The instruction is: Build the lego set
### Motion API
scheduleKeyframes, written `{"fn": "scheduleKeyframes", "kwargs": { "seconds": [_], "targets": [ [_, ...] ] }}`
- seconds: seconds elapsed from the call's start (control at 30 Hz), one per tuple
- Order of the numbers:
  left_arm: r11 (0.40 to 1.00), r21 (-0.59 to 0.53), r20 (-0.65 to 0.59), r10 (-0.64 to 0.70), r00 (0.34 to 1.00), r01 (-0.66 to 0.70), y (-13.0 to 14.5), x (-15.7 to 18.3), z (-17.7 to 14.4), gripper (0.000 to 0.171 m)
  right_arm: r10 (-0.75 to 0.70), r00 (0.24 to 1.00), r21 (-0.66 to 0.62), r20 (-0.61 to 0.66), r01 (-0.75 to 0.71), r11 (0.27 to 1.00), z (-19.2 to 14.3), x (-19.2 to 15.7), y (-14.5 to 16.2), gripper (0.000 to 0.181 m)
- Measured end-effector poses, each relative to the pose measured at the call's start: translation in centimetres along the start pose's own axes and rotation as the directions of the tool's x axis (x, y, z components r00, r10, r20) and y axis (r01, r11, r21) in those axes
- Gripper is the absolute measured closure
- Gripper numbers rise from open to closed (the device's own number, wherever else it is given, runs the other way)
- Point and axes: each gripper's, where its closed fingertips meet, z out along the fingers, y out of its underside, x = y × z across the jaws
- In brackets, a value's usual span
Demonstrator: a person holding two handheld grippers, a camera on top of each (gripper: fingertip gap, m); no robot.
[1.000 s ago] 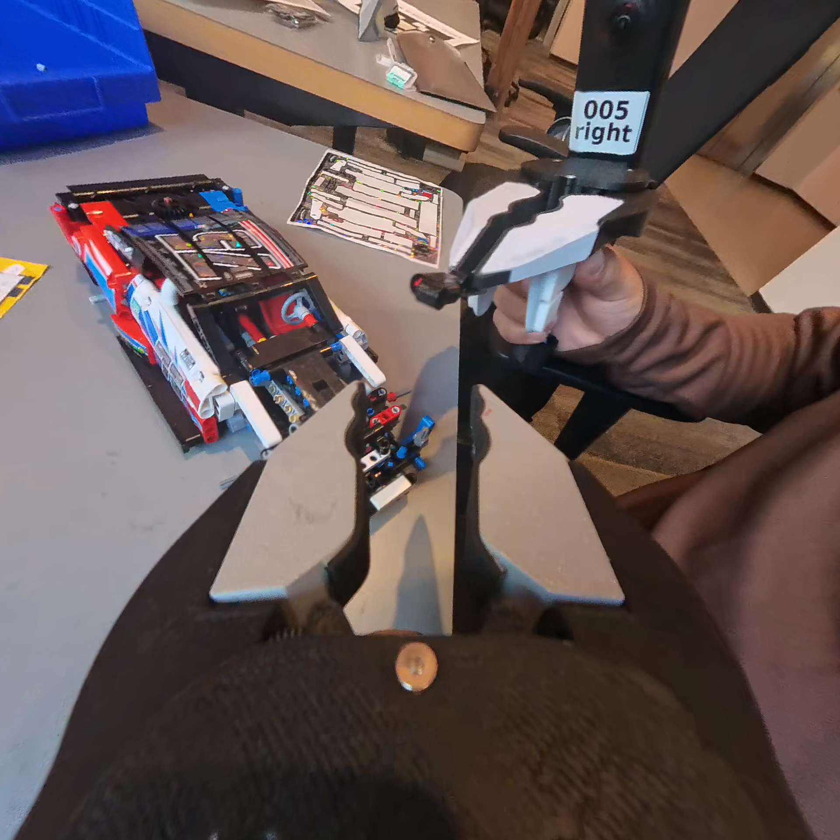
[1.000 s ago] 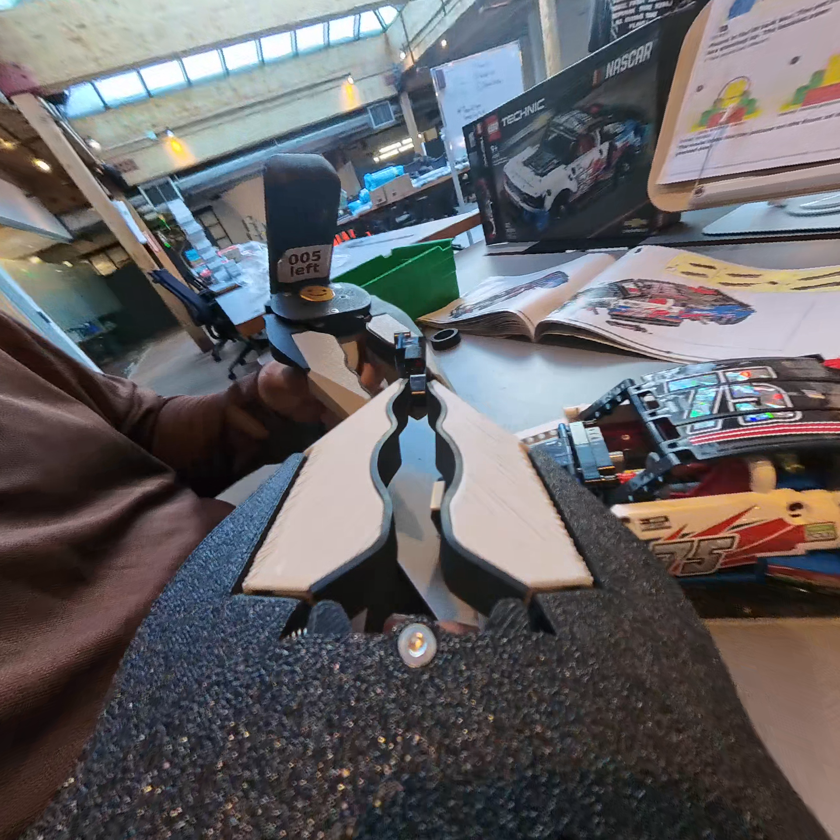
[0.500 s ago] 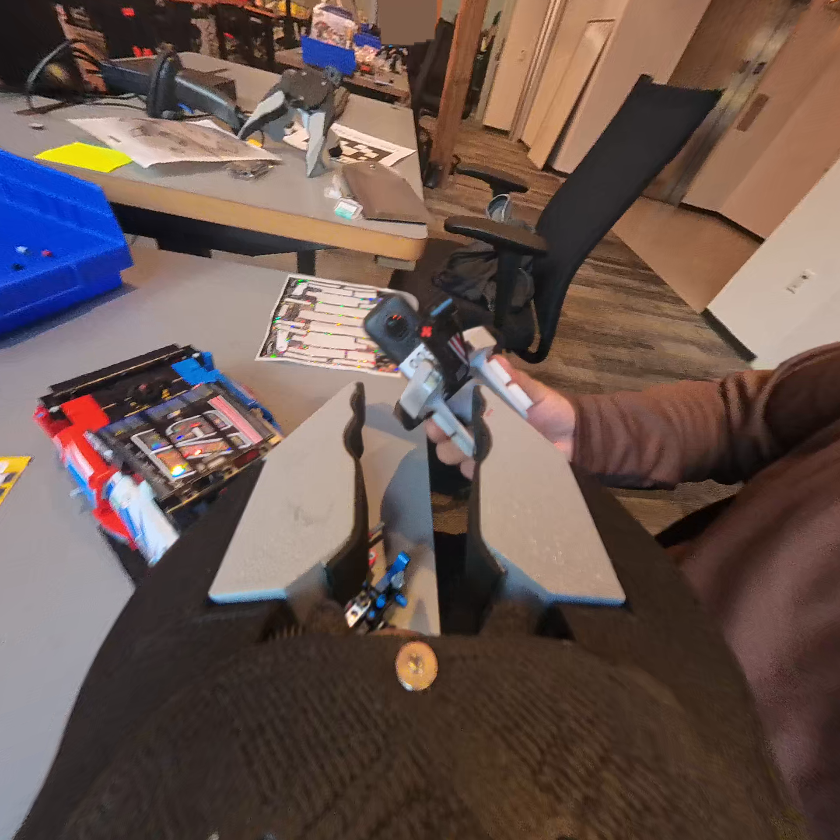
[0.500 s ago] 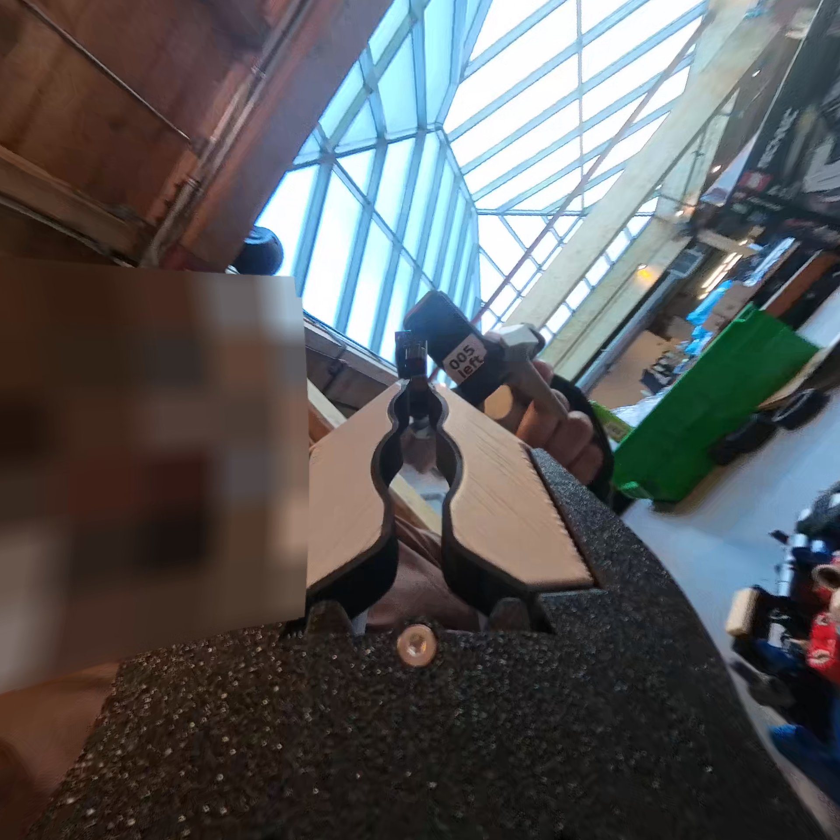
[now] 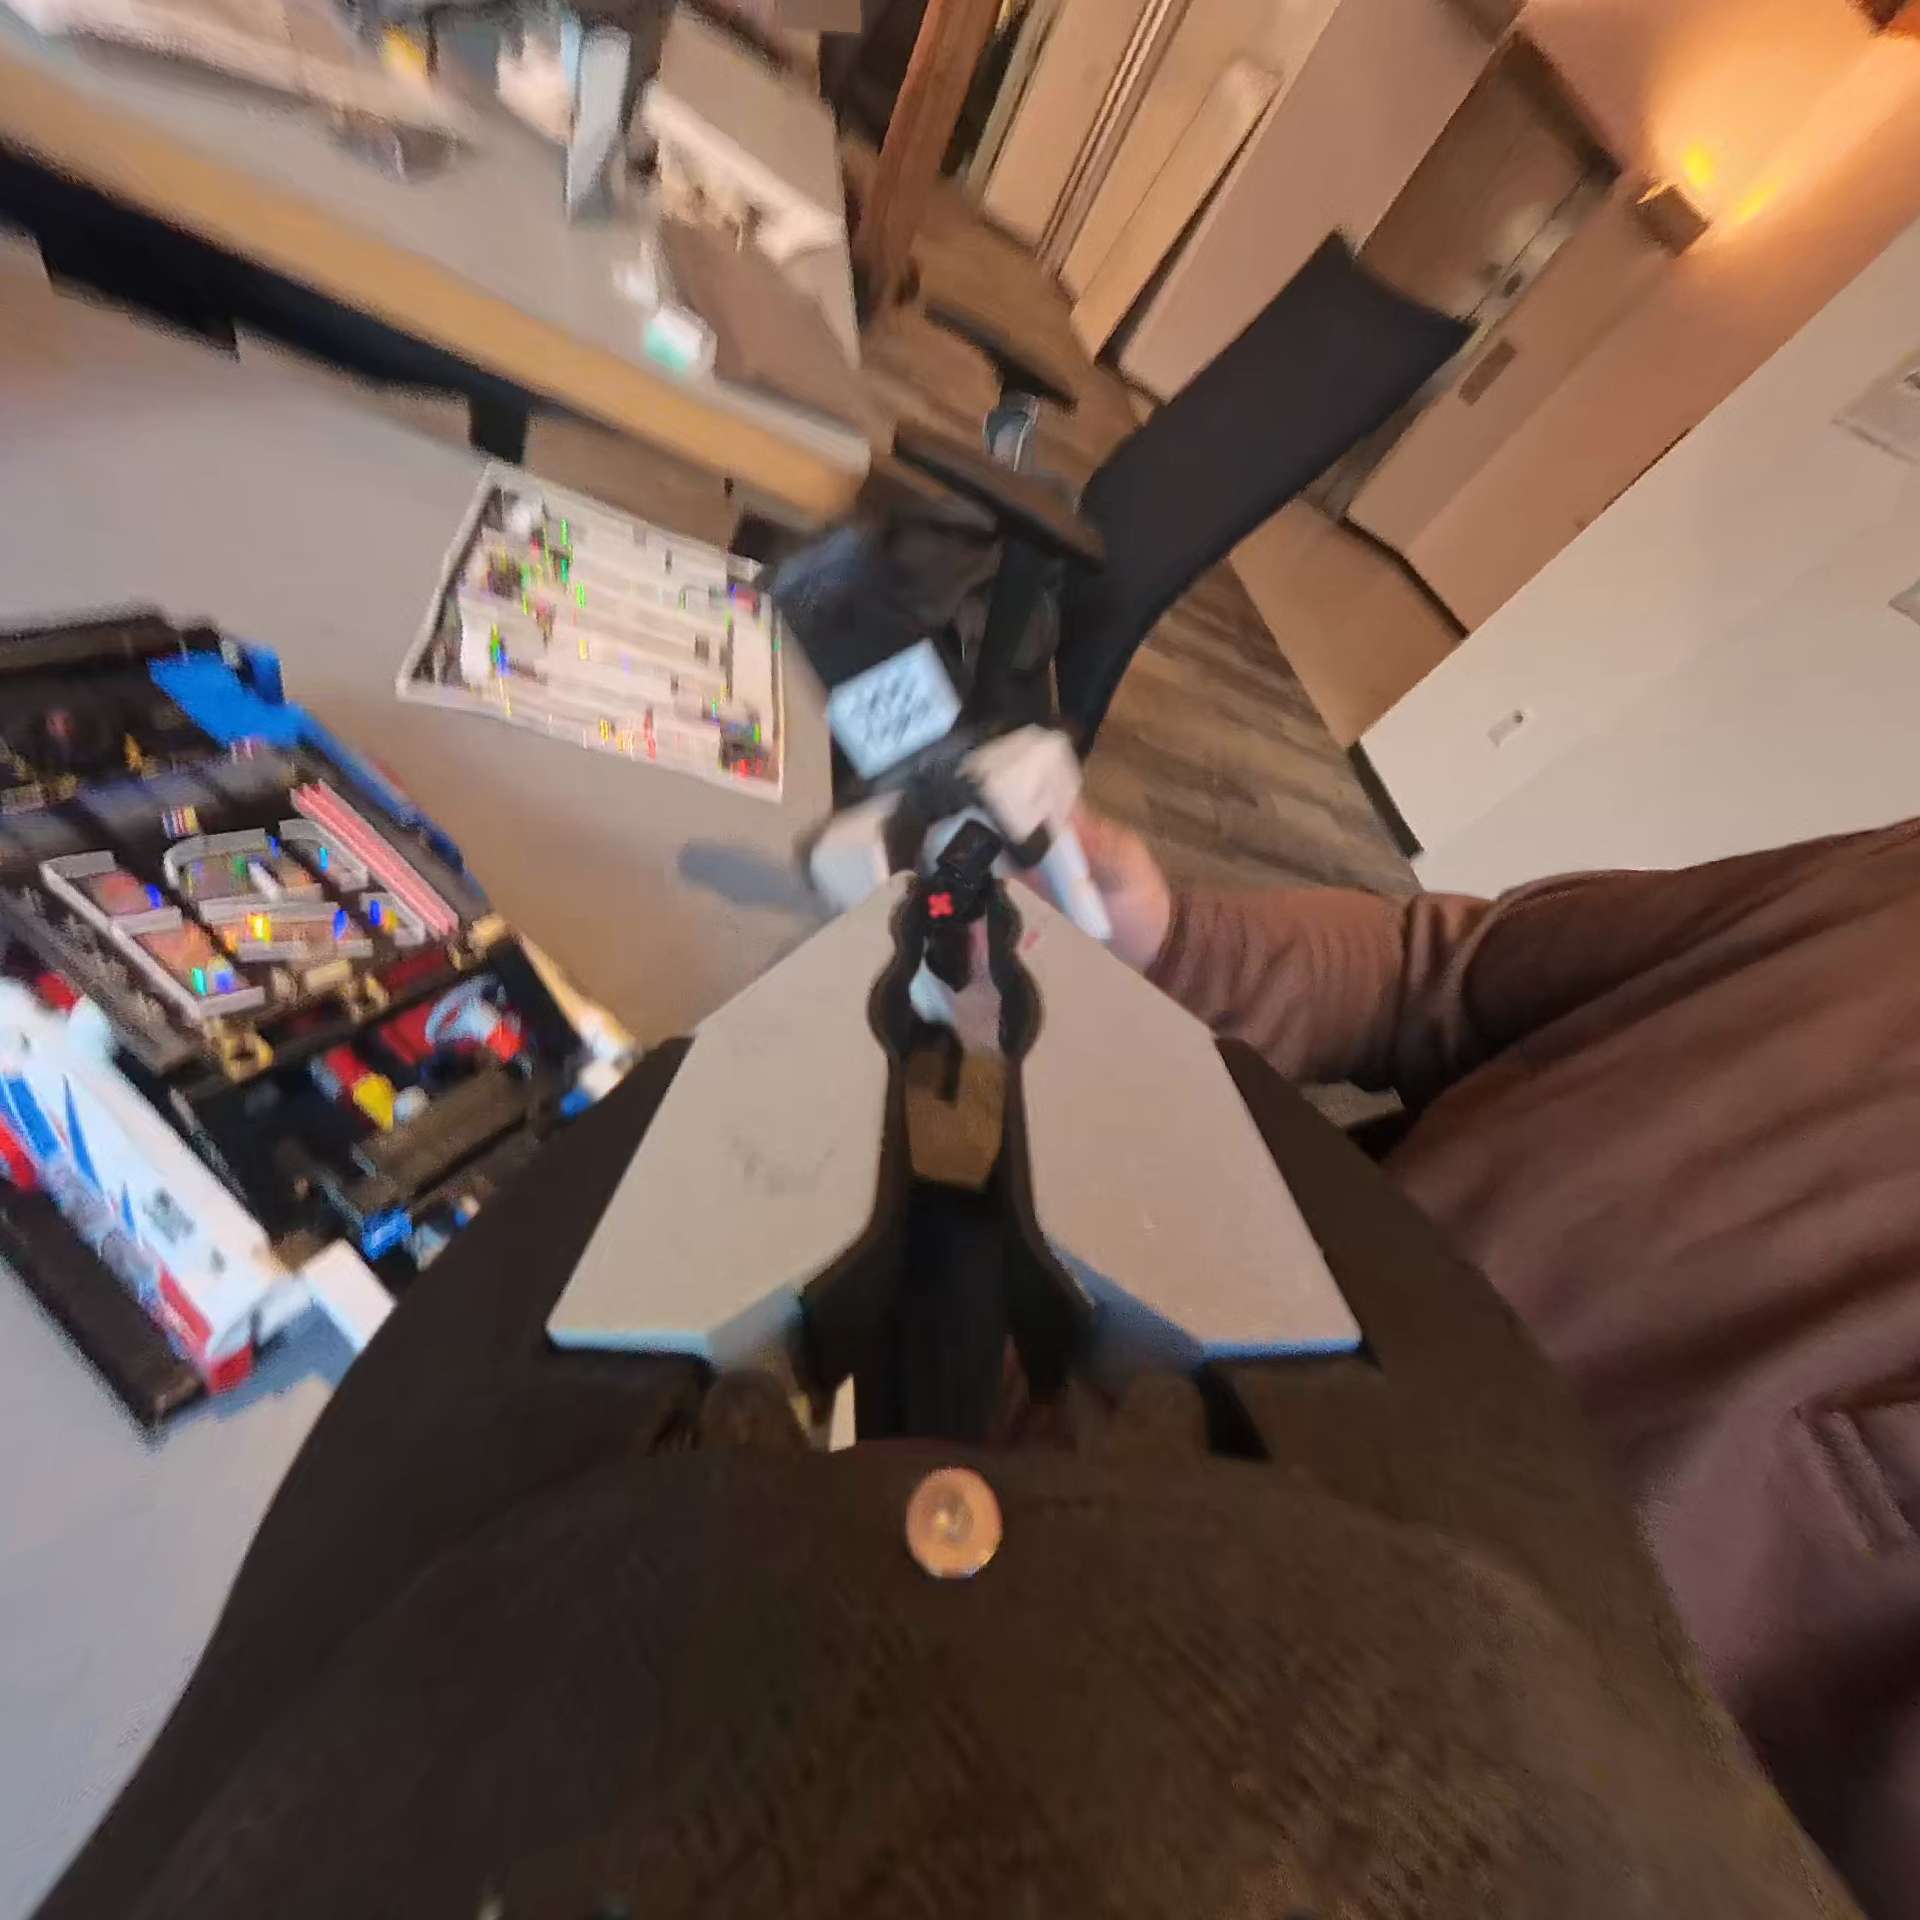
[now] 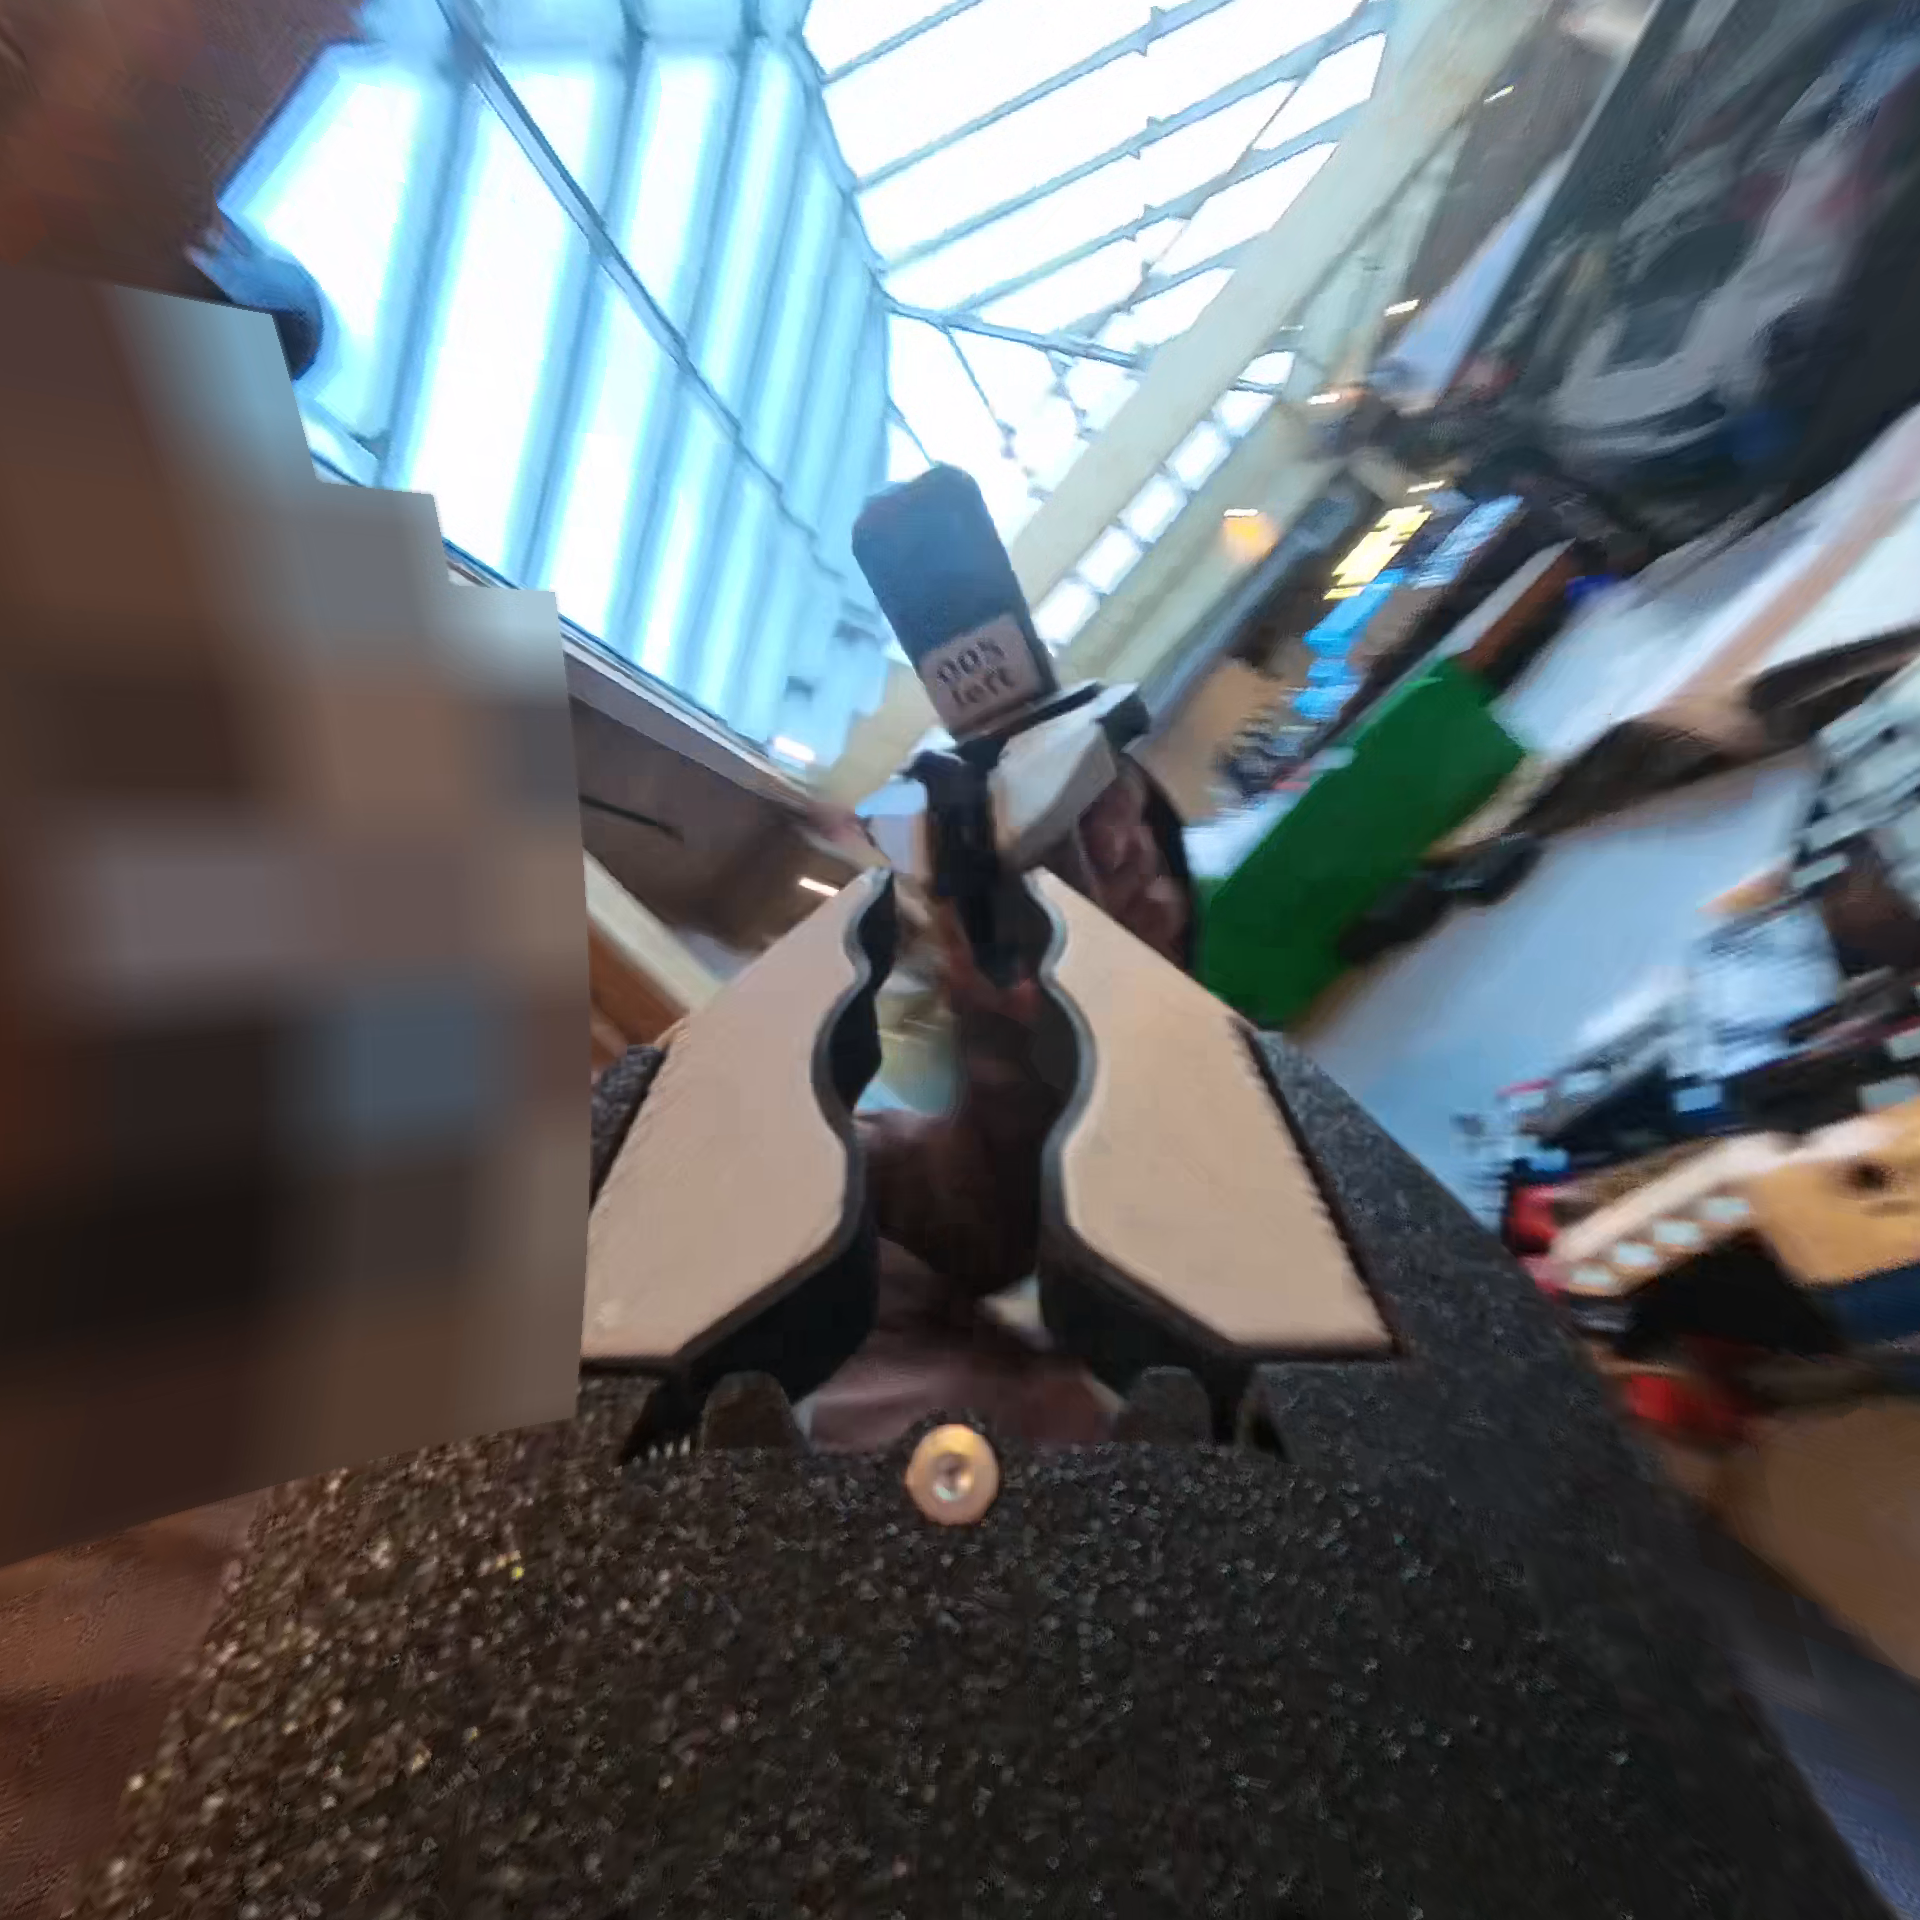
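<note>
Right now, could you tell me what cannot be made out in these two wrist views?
- Left wrist view: motion blur smears the small piece at the left gripper tips; which gripper grips it is unclear.
- Left wrist view: the lego car is cut off by the left edge.
- Right wrist view: the right gripper tips overlap the other gripper; a mosaic patch hides the left side.

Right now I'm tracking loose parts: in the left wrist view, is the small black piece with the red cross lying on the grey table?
No, the small black piece is off the grey table, raised between the left gripper's fingertips.

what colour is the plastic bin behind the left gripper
Green; the plastic bin shows best in the right wrist view.
</note>
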Motion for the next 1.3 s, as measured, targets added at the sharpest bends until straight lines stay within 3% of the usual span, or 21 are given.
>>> {"fn": "scheduleKeyframes", "kwargs": {
  "seconds": [0.03,0.1,0.13,0.2,0.27,0.33,0.4,0.57,0.87,1.1,1.2,1.3],
  "targets": [
    [0.997,-0.058,-0.003,-0.043,0.999,0.043,0.6,-0.4,0.0,0.163,-0.130,0.988,-0.047,-0.084,0.126,0.991,-0.4,0.0,-0.4,0.155],
    [0.987,-0.128,-0.016,-0.103,0.995,0.100,1.6,-1.0,0.0,0.163,-0.449,0.861,-0.231,-0.241,0.399,0.888,-1.3,0.2,-0.8,0.145],
    [0.978,-0.168,-0.017,-0.126,0.992,0.122,2.2,-1.3,0.1,0.163,-0.619,0.732,-0.361,-0.283,0.517,0.776,-1.7,0.4,-0.7,0.138],
    [0.951,-0.262,-0.008,-0.173,0.985,0.165,3.7,-2.2,0.2,0.162,-0.865,0.442,-0.582,-0.237,0.648,0.491,-1.9,0.4,0.2,0.128],
    [0.913,-0.352,-0.033,-0.234,0.972,0.208,5.2,-2.3,0.4,0.163,-0.979,0.144,-0.714,-0.147,0.669,0.206,-1.7,0.8,0.9,0.116],
    [0.885,-0.402,-0.045,-0.275,0.960,0.235,6.1,-2.1,0.6,0.163,-0.998,-0.053,-0.781,-0.023,0.624,-0.016,-1.4,1.7,2.3,0.122],
    [0.871,-0.428,-0.033,-0.281,0.959,0.241,6.6,-2.2,0.7,0.162,-0.995,-0.073,-0.812,0.063,0.576,-0.094,-1.1,3.1,4.2,0.122],
    [0.854,-0.464,-0.048,-0.290,0.956,0.235,7.3,-1.6,1.1,0.163,-0.984,-0.132,-0.849,0.116,0.501,-0.168,-1.5,5.2,4.5,0.113],
    [0.814,-0.527,-0.089,-0.339,0.937,0.244,10.3,-0.7,1.1,0.166,-0.965,-0.060,-0.861,0.254,0.440,-0.254,-2.3,6.3,7.7,0.123],
    [0.847,-0.445,-0.123,-0.379,0.917,0.290,10.2,-0.8,0.1,0.164,-0.979,-0.044,-0.854,0.200,0.481,-0.197,-1.1,6.7,7.9,0.123],
    [0.876,-0.401,-0.117,-0.338,0.934,0.267,10.0,-1.2,-0.7,0.141,-0.986,-0.029,-0.861,0.161,0.485,-0.155,-1.0,7.1,7.5,0.123],
    [0.910,-0.348,-0.058,-0.263,0.963,0.228,9.6,-2.3,-2.4,0.128,-0.995,-0.001,-0.872,0.102,0.482,-0.090,-1.3,7.6,6.9,0.122]
  ]
}}
